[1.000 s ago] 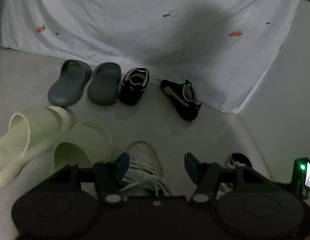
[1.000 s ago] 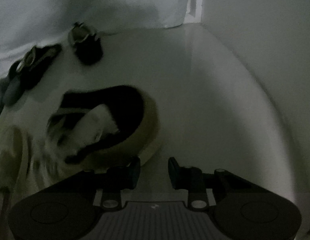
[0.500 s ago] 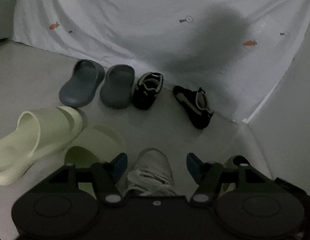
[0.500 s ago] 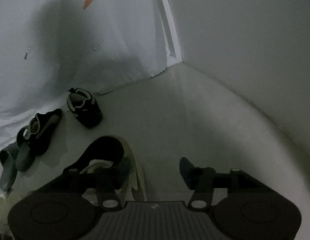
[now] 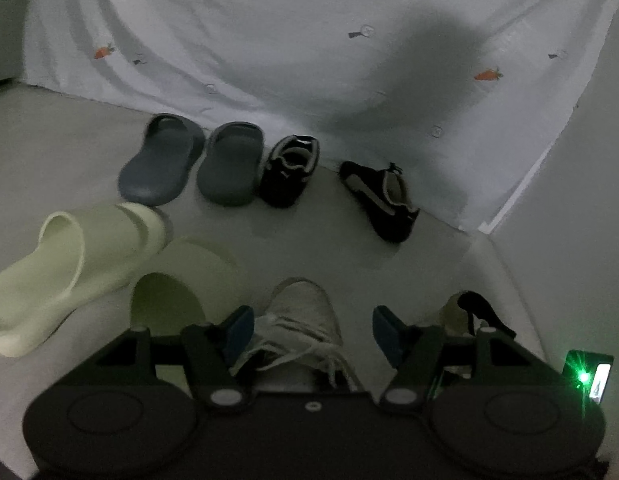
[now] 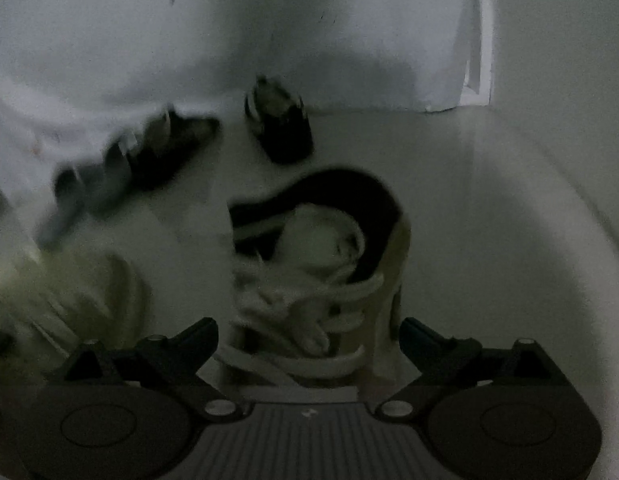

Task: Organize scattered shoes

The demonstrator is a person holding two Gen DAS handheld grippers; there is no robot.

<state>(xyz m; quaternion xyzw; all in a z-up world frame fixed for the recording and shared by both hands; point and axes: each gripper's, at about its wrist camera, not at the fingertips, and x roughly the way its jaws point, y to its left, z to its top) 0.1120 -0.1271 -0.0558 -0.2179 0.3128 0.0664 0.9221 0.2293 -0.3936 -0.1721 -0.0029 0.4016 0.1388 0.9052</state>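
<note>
Eight shoes: all lie on the pale floor [image 5: 349, 248], in dim light.
Floor: smooth, slightly glossy, meeting a plain wall [image 5: 581, 200] at the right.
Backdrop: a white sheet [image 5: 269, 40] printed with small carrots hangs to the floor along the far edge; a dark shadow falls across it.
Far edge row: two grey slides [image 5: 189, 160] side by side, a black shoe [image 5: 289, 172] just beside them, and a second black shoe [image 5: 381, 200] a little apart, turned askew.
Left side: two pale green slides [image 5: 69, 268], one tipped on its side, the other near the left gripper.
Left gripper [image 5: 313, 330]: jaws apart, straddling the laced top of a white sneaker [image 5: 305, 320]; whether the left pad touches it is hard to say.
Right gripper [image 6: 309, 340]: jaws opening, spread wide on either side of a white sneaker with black collar [image 6: 329, 260], pads clear of it.
Right-hand view: blurred, so the far shoes are smeared.
</note>
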